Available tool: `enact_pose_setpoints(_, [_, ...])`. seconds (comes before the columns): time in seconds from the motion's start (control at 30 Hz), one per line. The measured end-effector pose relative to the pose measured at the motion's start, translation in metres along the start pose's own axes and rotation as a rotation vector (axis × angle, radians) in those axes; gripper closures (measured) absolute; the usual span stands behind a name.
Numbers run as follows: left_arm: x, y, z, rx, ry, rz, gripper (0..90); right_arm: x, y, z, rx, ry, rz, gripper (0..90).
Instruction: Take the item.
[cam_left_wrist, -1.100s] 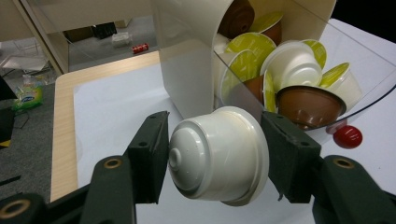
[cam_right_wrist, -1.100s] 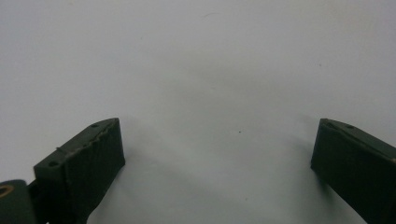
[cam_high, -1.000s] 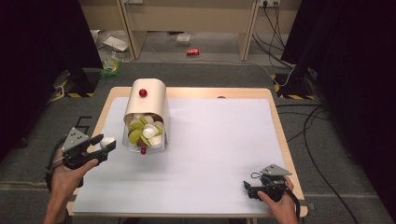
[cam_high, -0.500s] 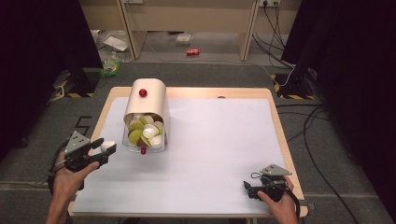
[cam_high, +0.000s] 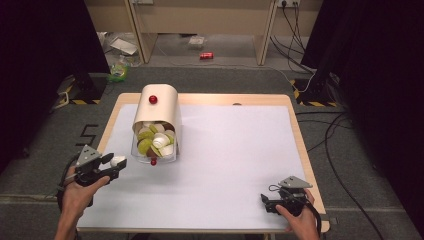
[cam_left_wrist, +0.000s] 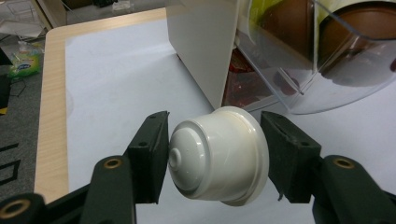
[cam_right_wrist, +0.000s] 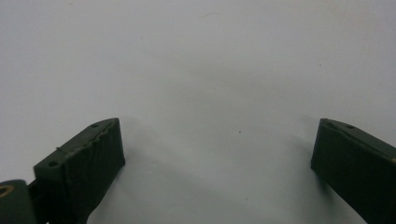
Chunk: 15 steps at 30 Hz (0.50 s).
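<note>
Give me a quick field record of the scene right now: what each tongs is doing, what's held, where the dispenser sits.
left tongs: shut on a white capsule, held sideways, low over the table's left front
right tongs: open, nothing between the jaws, low over the mat at the right front
dispenser: left rear of the mat, clear front bin holding green, white and brown capsules
capsule vs dispenser: apart, capsule in front and left of it
</note>
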<state>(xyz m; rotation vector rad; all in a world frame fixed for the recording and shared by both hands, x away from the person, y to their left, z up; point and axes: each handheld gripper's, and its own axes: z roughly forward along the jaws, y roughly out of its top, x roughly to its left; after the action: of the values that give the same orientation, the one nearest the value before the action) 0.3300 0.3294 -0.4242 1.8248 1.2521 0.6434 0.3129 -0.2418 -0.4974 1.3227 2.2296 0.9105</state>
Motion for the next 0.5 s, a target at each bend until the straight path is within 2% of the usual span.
enact_pose_setpoints(0.5, [0.005,-0.013,0.013,0.049,0.005,-0.014,43.7,0.000,0.000,0.000,0.000,0.000,-0.001,2.9])
